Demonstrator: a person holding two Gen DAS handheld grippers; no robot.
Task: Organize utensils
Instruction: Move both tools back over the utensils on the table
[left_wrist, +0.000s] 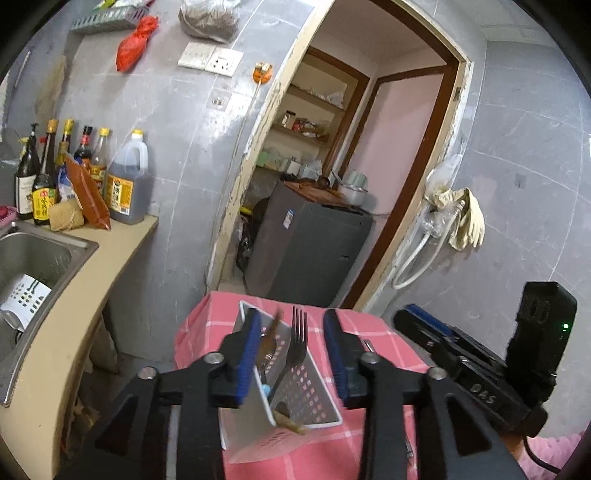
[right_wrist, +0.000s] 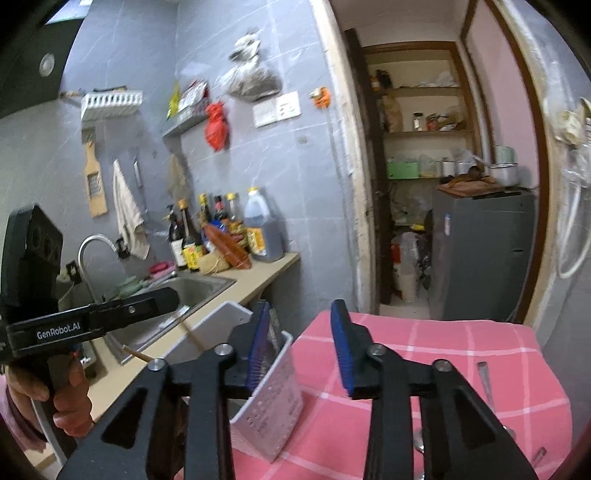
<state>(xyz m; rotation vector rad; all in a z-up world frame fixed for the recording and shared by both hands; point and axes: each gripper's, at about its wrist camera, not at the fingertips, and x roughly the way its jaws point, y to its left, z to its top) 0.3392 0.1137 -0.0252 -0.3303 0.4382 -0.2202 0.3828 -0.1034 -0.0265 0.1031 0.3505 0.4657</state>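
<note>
The caddy, a white perforated plastic holder, stands tilted on the pink checked worktop, near its left edge. In it: one fork, tines up, and a brown-handled piece too blurred to name; any others are hidden. Loose on the cloth to the right lie at least two metal utensils, probably spoons; the count is unsure.

The left gripper has its fingers part open, astride the caddy's top, pads clear of the fork and walls, holding nothing. The right gripper is also part open and empty, its left finger beside the caddy's rim.

The cutlery should be stiff, light and slick, so it is best pinched mid-handle across the flat. The caddy looks light and likely to tip or slide; steady its wall while dropping pieces in.
</note>
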